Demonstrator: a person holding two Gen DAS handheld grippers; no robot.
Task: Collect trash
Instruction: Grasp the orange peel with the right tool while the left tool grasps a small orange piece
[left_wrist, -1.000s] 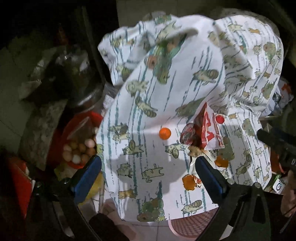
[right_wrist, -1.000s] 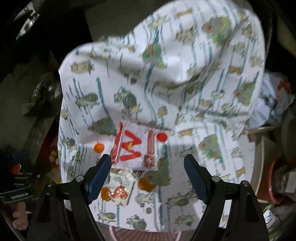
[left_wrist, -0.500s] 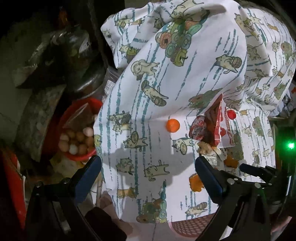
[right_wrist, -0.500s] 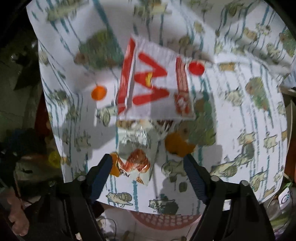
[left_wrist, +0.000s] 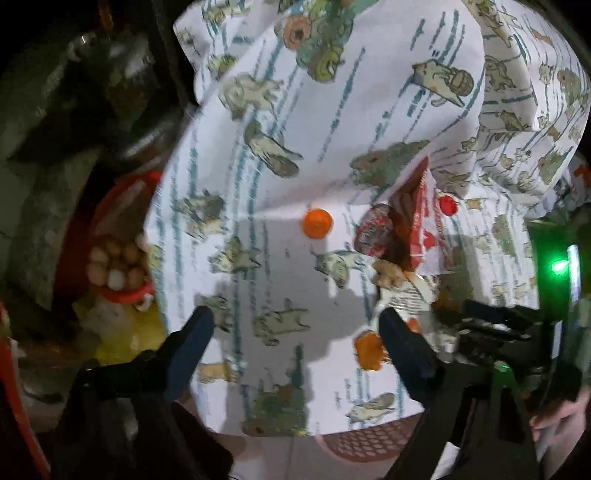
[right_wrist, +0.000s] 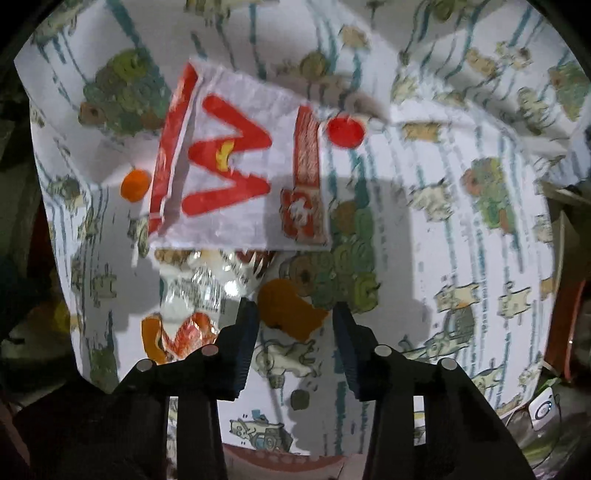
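Right gripper gapes around orange peel
Peel looks light, soft; pinch its edge below the paper bag; left gripper released.

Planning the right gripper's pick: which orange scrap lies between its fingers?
The larger orange scrap, beside the clear wrapper; the round orange cap lies farther away.

Dim, cluttered surroundings ring a brightly lit cartoon-print cloth.
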